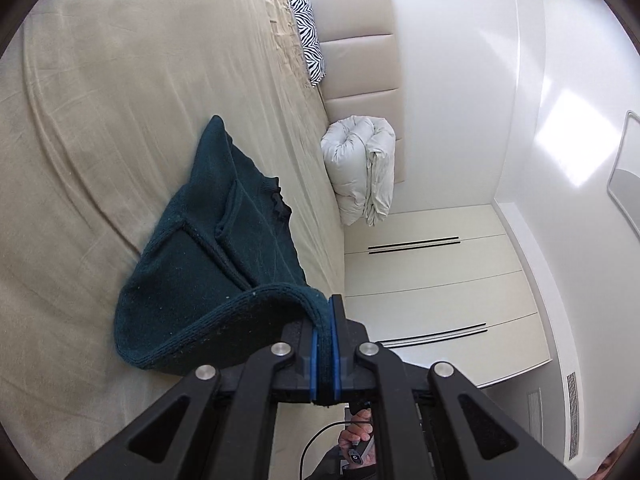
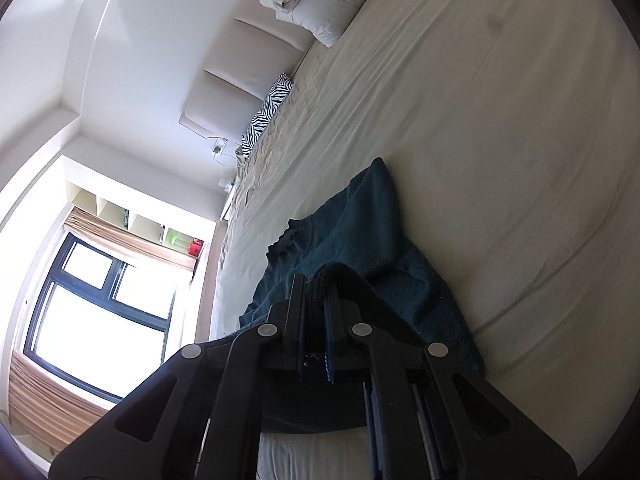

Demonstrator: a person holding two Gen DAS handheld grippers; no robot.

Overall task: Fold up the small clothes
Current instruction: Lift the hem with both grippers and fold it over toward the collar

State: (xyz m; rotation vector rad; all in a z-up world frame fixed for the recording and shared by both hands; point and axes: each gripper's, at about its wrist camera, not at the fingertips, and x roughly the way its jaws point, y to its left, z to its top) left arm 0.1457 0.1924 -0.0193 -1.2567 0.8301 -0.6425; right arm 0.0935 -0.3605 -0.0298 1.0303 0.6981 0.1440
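left hand-held gripper (image 1: 327,312) clamps sweater (image 1: 208,256) hem | right hand-held gripper (image 2: 315,292) likewise | bed (image 1: 120,100)

The dark teal knitted sweater (image 1: 208,248) was coarse, matt wool-like cloth, its ribbed hem pinched between the blue rubbery pads (image 1: 315,356) of the matt black plastic left gripper (image 1: 326,312), whose pivots were brushed metal. Beyond the fingers the beige bed sheet (image 1: 120,100) was smooth, creased cotton-like cloth. The matt black plastic right gripper (image 2: 316,292) clamped the same fuzzy knit.
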